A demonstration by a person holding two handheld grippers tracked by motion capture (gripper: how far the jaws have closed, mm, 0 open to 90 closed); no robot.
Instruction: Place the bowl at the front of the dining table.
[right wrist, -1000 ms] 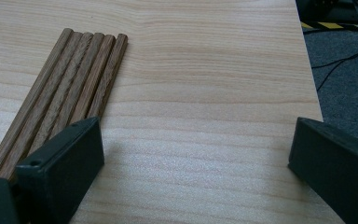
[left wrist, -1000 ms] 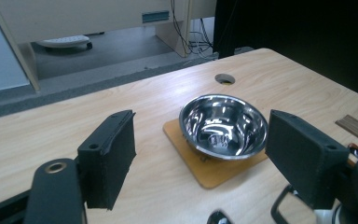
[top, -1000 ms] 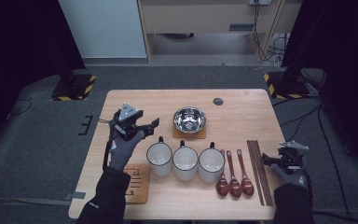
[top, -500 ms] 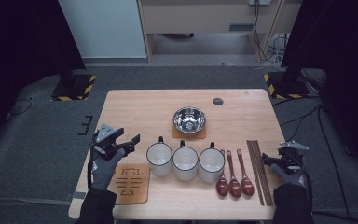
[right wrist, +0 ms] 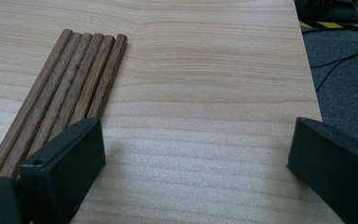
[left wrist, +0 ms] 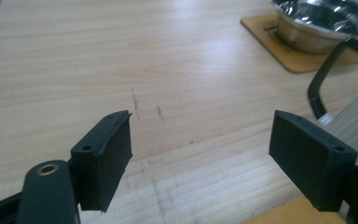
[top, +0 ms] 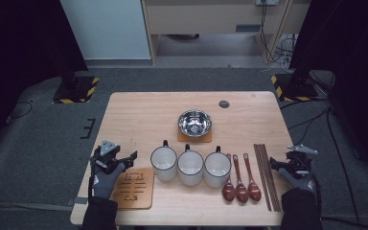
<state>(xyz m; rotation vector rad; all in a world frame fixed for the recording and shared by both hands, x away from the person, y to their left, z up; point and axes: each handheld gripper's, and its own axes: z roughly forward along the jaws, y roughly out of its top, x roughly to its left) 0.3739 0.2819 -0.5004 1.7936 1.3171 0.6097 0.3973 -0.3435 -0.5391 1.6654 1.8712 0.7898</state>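
Note:
My left gripper [top: 129, 161] hovers low at the table's near left, just behind a square wooden coaster [top: 135, 188]. In the left gripper view its jaws [left wrist: 200, 135] stand open over bare wood with nothing between them. To its right stand three white mugs [top: 190, 166] in a row. A steel bowl [top: 195, 122] [left wrist: 321, 21] sits on a second coaster [top: 195, 137] behind the mugs. My right gripper [top: 287, 165] [right wrist: 196, 140] rests open at the near right edge, just right of the wooden chopsticks [top: 266, 176] [right wrist: 70, 88].
Three dark wooden spoons [top: 241, 184] lie between the mugs and the chopsticks. A small dark disc [top: 224, 104] is set in the far part of the light wooden table [top: 139, 115]. A black mug handle [left wrist: 324, 74] shows close in the left gripper view.
My left gripper has come down and back toward the near left corner, from beside the mugs to beside the loose coaster. The right gripper has stayed put.

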